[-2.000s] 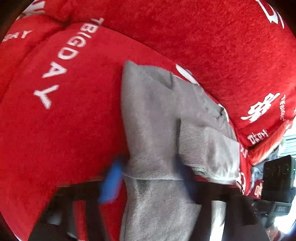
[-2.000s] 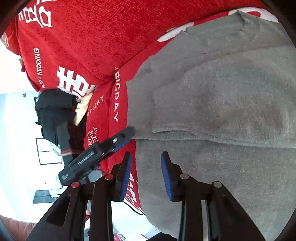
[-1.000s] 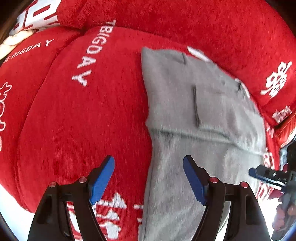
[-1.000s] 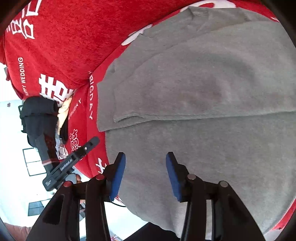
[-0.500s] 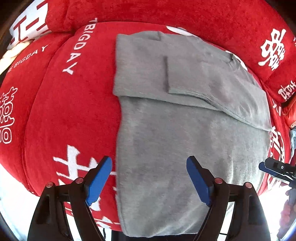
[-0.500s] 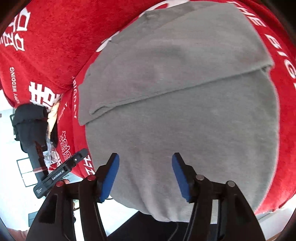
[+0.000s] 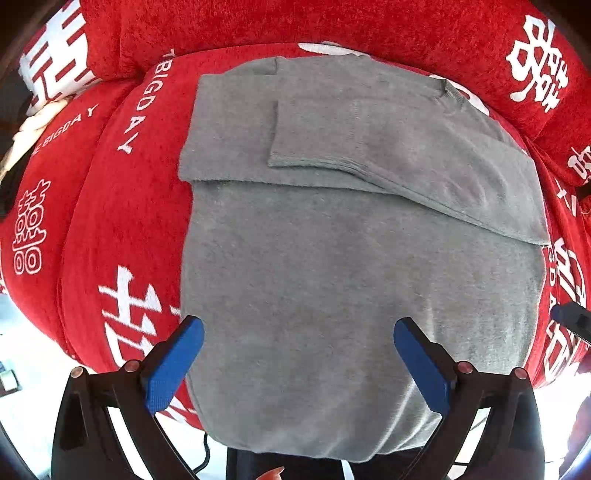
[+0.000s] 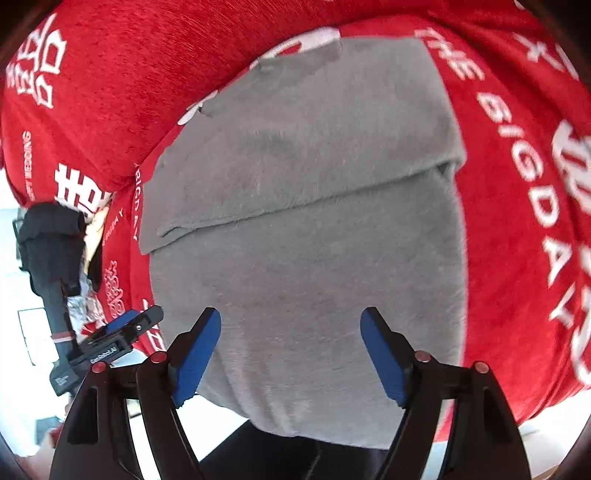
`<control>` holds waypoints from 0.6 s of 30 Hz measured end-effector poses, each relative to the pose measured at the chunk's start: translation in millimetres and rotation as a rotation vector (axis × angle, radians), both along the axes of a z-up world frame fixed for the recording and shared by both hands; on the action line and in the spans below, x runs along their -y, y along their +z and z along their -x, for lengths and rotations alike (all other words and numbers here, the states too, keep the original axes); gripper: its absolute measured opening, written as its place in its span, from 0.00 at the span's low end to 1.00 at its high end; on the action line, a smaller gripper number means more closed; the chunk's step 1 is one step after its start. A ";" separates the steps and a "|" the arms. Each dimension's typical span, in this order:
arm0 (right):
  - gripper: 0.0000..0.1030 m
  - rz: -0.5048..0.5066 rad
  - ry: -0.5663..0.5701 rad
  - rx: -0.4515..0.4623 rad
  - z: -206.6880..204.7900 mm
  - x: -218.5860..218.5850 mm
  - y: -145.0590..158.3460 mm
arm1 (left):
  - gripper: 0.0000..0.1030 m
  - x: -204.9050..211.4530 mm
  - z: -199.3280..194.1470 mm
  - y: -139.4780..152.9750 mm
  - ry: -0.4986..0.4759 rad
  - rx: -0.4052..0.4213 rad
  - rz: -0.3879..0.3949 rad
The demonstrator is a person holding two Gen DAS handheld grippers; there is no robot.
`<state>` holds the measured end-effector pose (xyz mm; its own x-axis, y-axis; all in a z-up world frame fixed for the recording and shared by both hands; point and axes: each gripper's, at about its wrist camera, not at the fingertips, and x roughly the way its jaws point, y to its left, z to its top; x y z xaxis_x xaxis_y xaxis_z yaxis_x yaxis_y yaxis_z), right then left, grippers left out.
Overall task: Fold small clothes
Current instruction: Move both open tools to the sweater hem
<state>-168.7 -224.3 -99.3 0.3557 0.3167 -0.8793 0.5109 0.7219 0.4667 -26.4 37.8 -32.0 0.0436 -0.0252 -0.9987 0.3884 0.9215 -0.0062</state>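
Observation:
A grey sweater (image 7: 332, 258) lies flat on a red sofa seat, sleeves folded across its upper part; it also shows in the right wrist view (image 8: 306, 229). Its bottom hem hangs over the seat's front edge. My left gripper (image 7: 298, 360) is open and empty, held above the lower part of the sweater near its left edge. My right gripper (image 8: 290, 349) is open and empty, above the lower part of the sweater. The left gripper (image 8: 122, 332) shows at the left in the right wrist view; a tip of the right gripper (image 7: 570, 320) shows at the right in the left wrist view.
The red sofa cover (image 7: 122, 206) has white lettering, and the backrest (image 7: 332, 26) rises behind the sweater. A dark bundle of clothes (image 8: 51, 236) lies at the far left of the sofa. Pale floor (image 8: 22, 332) lies below the seat edge.
Both grippers have pulled back from the folded sleeves toward the sweater's hem. Both have opened wider. The sweater lies as before.

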 end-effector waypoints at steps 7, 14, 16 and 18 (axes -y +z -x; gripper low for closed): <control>1.00 0.047 0.096 0.005 6.2 9.1 3.9 | 1.00 6.8 19.8 0.3 0.037 -0.016 -0.001; 1.00 0.002 0.078 -0.034 18.6 10.2 -7.3 | 1.00 -3.3 34.9 -1.1 0.034 -0.015 0.000; 1.00 0.004 0.075 -0.038 22.6 6.7 -8.8 | 1.00 -8.4 38.6 -3.8 0.026 -0.014 0.004; 1.00 0.004 0.070 -0.035 26.8 2.1 -9.4 | 1.00 -13.4 43.6 -7.1 0.016 -0.021 0.004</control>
<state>-195.6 -226.4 -108.7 0.3013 0.3364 -0.8922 0.4750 0.7584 0.4463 -70.1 51.2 -39.1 0.0230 -0.0284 -0.9993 0.3735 0.9274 -0.0177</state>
